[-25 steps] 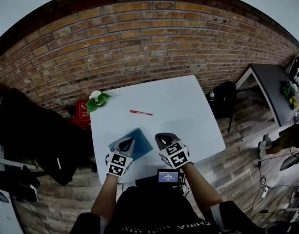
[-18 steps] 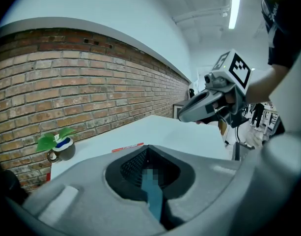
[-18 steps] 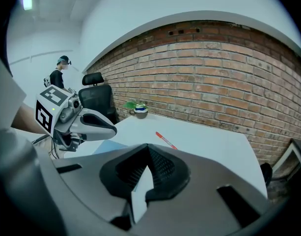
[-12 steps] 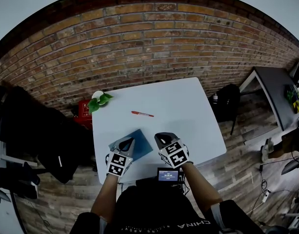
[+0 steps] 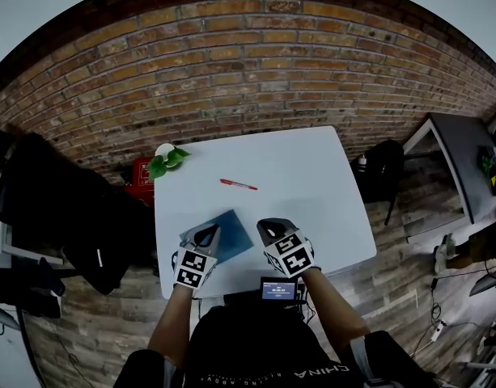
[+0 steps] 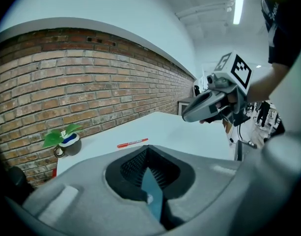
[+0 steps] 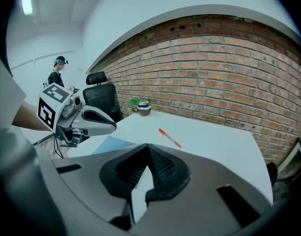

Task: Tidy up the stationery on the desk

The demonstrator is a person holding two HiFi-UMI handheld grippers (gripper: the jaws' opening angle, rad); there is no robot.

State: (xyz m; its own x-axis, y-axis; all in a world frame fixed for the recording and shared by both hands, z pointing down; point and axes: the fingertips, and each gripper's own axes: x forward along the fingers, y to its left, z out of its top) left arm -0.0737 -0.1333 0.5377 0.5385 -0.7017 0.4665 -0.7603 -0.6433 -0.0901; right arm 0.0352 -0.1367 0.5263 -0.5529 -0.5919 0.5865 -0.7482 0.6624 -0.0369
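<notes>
So far, by my reading, nothing has been tidied.

- State of task: two stationery items lie loose on the white table [image 5: 312, 192]. No tray or pen cup shows in any view, so I cannot tell where they are meant to end up. Both items remain to be dealt with.
- Red pen [image 5: 238, 185]: it lies on the far half of the table, about mid-width, well apart from both of your grippers. It is slim, flat on the surface and slanted, with its left end a little farther away. Whether it is capped is too small to tell.
- Blue pad [image 5: 231, 231]: it lies on the near half, left of centre. It is thin, plain and flat, and turned at an angle to the table edge. I cannot tell whether it is a notebook or a folder.
- Left gripper [image 5: 205, 237]: it hangs over the pad. In the left gripper view its fingers are closed tip to tip with nothing between them. The pad's blue shows through the slit behind the tips. I cannot tell whether it touches the pad.
- Right gripper [image 5: 270, 230]: it is just right of the pad, over bare table. Its fingers are likewise together and empty, with white table showing through the slit.
- Potted plant [image 5: 167, 162]: it sits at the far left corner. It is not stationery, so I judge it stays where it is.
</notes>
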